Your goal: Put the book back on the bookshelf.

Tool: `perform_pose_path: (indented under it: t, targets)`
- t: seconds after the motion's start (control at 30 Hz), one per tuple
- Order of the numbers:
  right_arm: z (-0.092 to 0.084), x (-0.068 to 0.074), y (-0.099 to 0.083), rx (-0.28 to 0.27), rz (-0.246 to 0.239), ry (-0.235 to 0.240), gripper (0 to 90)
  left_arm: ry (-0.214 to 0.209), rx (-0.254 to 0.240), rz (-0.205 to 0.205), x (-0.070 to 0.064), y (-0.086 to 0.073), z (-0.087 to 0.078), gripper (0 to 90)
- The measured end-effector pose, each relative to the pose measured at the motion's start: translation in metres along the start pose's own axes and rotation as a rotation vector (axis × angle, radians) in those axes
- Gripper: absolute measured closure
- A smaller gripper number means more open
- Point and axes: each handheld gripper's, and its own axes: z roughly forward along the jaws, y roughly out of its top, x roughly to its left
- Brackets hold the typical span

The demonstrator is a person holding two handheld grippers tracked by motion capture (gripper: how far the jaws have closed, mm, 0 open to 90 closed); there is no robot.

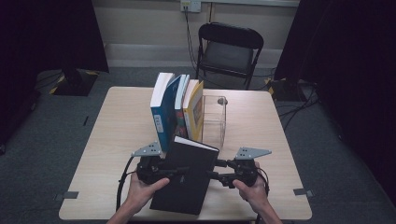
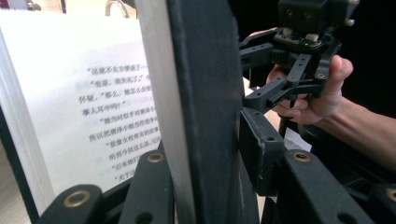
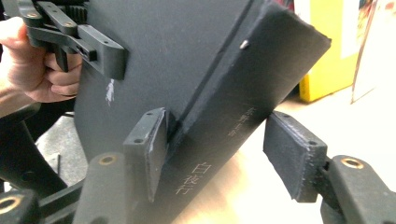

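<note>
A black hardcover book point(image 1: 187, 179) is held tilted above the table's near edge, its top corner toward the standing books. My left gripper point(image 1: 180, 171) is shut on its left side; in the left gripper view the jaws point(image 2: 205, 158) clamp the black book point(image 2: 205, 93) with its pale page edge, and a white page of printed text shows to the left. My right gripper point(image 1: 212, 174) is at the book's right side. In the right gripper view my right gripper point(image 3: 222, 151) straddles the lettered spine of the black book point(image 3: 187, 70): one pad lies against the cover, the other stands apart.
A row of upright books point(image 1: 177, 109), blue through yellow, stands mid-table against a clear acrylic holder point(image 1: 215, 119). The wooden table point(image 1: 116, 121) has bare room left and right. A black folding chair point(image 1: 229, 51) stands beyond the far edge.
</note>
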Motion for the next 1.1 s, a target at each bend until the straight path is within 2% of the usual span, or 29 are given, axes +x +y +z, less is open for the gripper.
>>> perform_pose_path:
  t: [0.23,0.43,0.53,0.6,0.67,0.7,0.73,0.8,0.93,1.07,1.1]
  targets:
    - [-0.002,0.003,0.002,-0.014,-0.020,-0.007,42.1,-0.009,-0.019,0.013,0.002,-0.004,-0.003,65.8]
    - [0.003,0.000,0.005,-0.011,-0.001,0.015,42.3,-0.008,-0.024,0.004,0.006,-0.006,-0.004,65.3]
    - [0.003,0.003,0.007,-0.007,-0.026,-0.003,43.0,-0.018,-0.024,0.002,0.008,-0.006,-0.005,64.6]
    - [0.001,0.008,0.009,-0.014,-0.059,-0.025,43.6,-0.011,-0.030,0.012,0.006,-0.006,-0.006,64.6]
    - [-0.002,0.011,0.014,-0.030,-0.079,-0.036,45.9,0.003,-0.031,0.043,0.002,-0.004,-0.007,64.9]
    - [-0.002,0.011,0.014,-0.030,-0.079,-0.036,45.9,0.003,-0.031,0.043,0.002,-0.004,-0.007,64.9]
    - [-0.006,0.014,0.019,-0.062,-0.089,-0.039,48.1,0.014,-0.030,0.090,-0.005,-0.003,-0.005,65.7]
    - [-0.008,0.015,0.021,-0.077,-0.105,-0.042,48.0,0.018,-0.025,0.099,-0.007,-0.004,-0.004,66.3]
    - [-0.010,0.016,0.020,-0.087,-0.102,-0.017,49.6,-0.007,-0.039,0.096,-0.004,-0.011,-0.006,64.9]
    - [-0.011,0.013,0.021,-0.074,-0.086,0.037,49.9,-0.001,-0.025,0.118,-0.007,-0.013,-0.008,64.3]
    - [-0.011,0.013,0.021,-0.074,-0.086,0.037,49.9,0.000,-0.019,0.129,-0.007,-0.015,-0.010,64.3]
